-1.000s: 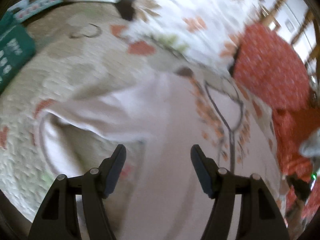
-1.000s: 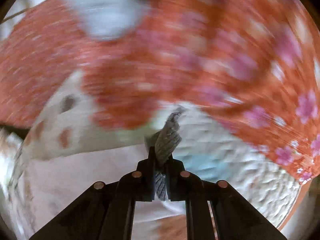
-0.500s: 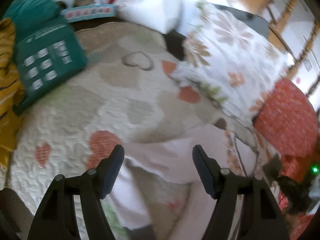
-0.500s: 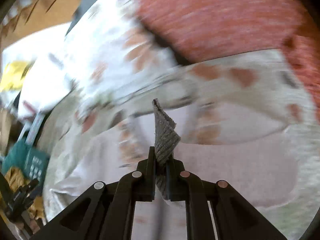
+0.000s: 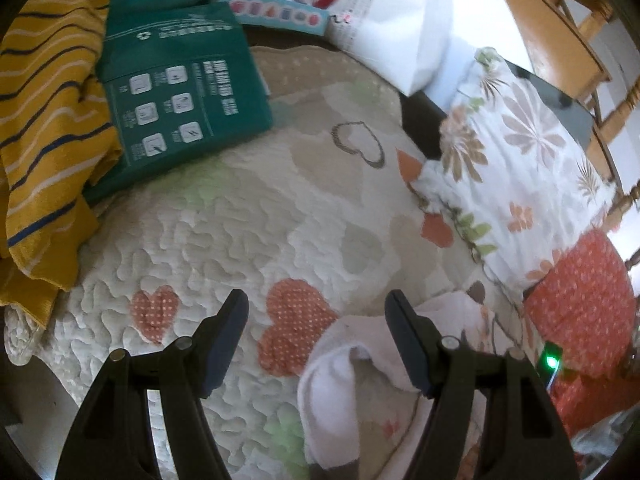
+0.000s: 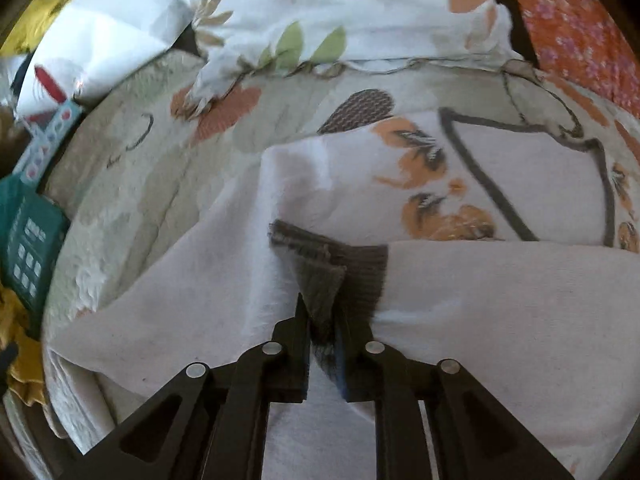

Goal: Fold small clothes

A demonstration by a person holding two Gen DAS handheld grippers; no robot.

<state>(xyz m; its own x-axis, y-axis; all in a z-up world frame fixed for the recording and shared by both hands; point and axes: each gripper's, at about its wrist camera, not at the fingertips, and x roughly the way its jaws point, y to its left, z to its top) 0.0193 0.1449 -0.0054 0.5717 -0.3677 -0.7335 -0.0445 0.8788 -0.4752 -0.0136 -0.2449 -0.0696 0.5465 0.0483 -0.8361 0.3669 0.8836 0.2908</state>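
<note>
A small pale pink top (image 6: 500, 184) with orange flowers and dark trim lies on the quilted bed. My right gripper (image 6: 323, 312) is shut on the sleeve's dark ribbed cuff (image 6: 320, 284) and holds the sleeve folded across the garment's body. In the left wrist view the garment (image 5: 340, 392) lies bunched at the lower right. My left gripper (image 5: 316, 312) is open and empty above the quilt, its right finger over the garment's edge.
A heart-patterned quilt (image 5: 240, 240) covers the bed. A green packet (image 5: 180, 88) and a yellow striped cloth (image 5: 44, 112) lie far left. A flowered pillow (image 5: 520, 168) and a red cushion (image 5: 580, 304) lie to the right. A white bag (image 5: 384, 12) stands behind.
My left gripper has drawn back and left off the garment, which now shows only at the lower right. My right gripper has carried the cuff down and across onto the garment's body.
</note>
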